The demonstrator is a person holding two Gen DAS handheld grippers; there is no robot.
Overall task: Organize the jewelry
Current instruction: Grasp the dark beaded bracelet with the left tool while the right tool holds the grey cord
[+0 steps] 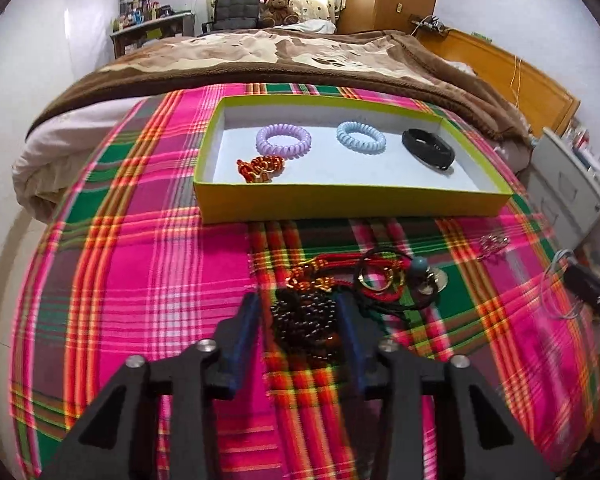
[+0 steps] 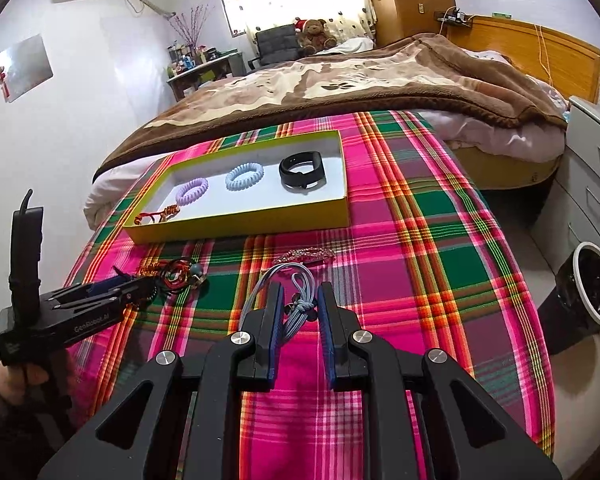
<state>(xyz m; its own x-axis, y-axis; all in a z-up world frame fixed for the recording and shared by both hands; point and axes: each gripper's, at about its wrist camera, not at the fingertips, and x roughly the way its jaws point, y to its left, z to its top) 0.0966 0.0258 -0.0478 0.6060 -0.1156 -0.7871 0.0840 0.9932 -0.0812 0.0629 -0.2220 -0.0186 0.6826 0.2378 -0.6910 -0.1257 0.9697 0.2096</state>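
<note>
Between our left gripper's (image 1: 298, 308) half-closed jaws lies a dark beaded bracelet (image 1: 304, 316); our right gripper (image 2: 299, 300) clamps a blue-grey cord (image 2: 296, 308) above the plaid cloth (image 2: 420, 280).

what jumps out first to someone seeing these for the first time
The loud pink and green plaid cloth covering the near end of the bed, with a yellow-rimmed tray on it holding two coil hair ties, a black band and a red-gold piece. Nearer, the left gripper straddles dark beads in a tangle of cords, and the right gripper holds a grey-blue cord.
</note>
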